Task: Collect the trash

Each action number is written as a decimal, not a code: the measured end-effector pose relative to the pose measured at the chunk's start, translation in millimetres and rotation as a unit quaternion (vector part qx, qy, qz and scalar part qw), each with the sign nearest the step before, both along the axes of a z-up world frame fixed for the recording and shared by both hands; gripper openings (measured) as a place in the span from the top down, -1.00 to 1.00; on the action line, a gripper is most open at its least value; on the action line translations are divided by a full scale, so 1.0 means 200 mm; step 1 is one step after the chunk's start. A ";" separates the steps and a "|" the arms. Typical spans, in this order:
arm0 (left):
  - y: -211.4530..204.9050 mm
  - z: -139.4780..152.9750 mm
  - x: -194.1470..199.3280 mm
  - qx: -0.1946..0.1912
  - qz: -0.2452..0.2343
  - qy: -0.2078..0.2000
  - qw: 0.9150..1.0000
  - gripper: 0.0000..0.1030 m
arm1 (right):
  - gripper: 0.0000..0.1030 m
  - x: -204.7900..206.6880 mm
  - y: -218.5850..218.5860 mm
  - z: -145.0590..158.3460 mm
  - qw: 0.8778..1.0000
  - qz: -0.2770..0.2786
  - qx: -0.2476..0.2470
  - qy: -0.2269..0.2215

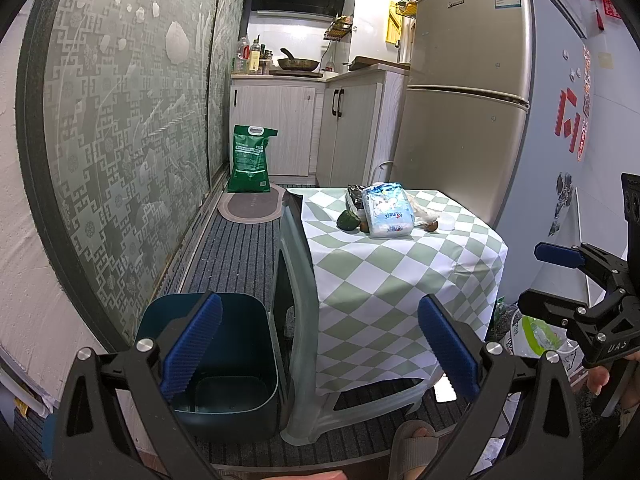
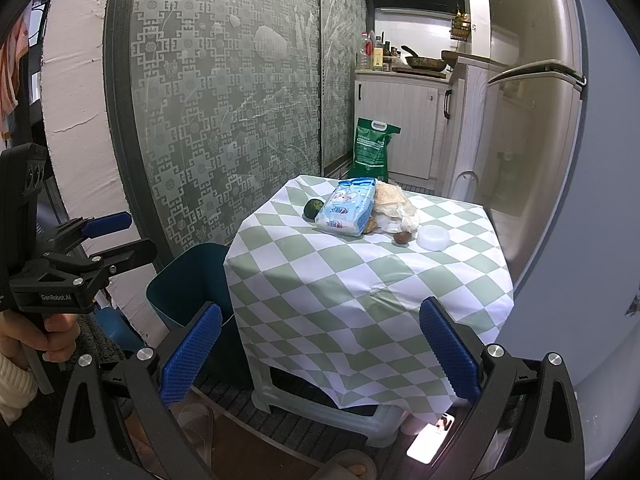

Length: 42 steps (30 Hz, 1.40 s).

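A small stool-table with a green-and-white checked cloth [image 1: 384, 280] [image 2: 360, 280] holds a blue-and-white tissue pack [image 1: 389, 210] [image 2: 349, 208], a dark green avocado [image 1: 347, 220] [image 2: 313, 209], crumpled plastic wrap [image 2: 394, 204], small brown fruit pits [image 2: 401, 237] and a white plastic lid [image 2: 433, 237]. A dark teal trash bin [image 1: 224, 364] [image 2: 192, 284] stands on the floor left of the table. My left gripper [image 1: 320, 352] is open and empty, low above the bin and table edge. My right gripper [image 2: 320, 352] is open and empty in front of the table.
A patterned glass sliding door [image 1: 120, 152] runs along the left. A gold fridge [image 1: 468, 92] stands behind the table on the right. A green rice bag [image 1: 250, 160] sits on the floor by the white cabinets [image 1: 292, 128]. A plastic bag [image 1: 536, 336] lies right of the table.
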State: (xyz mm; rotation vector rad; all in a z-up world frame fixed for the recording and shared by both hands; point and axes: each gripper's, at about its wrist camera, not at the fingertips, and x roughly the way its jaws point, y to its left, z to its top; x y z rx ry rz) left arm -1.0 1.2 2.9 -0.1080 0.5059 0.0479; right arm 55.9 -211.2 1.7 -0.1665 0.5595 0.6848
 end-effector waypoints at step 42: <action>-0.05 0.03 0.04 -0.007 -0.041 -0.019 0.999 -0.73 | -0.87 0.04 -0.06 0.08 0.999 -0.045 -0.011 0.018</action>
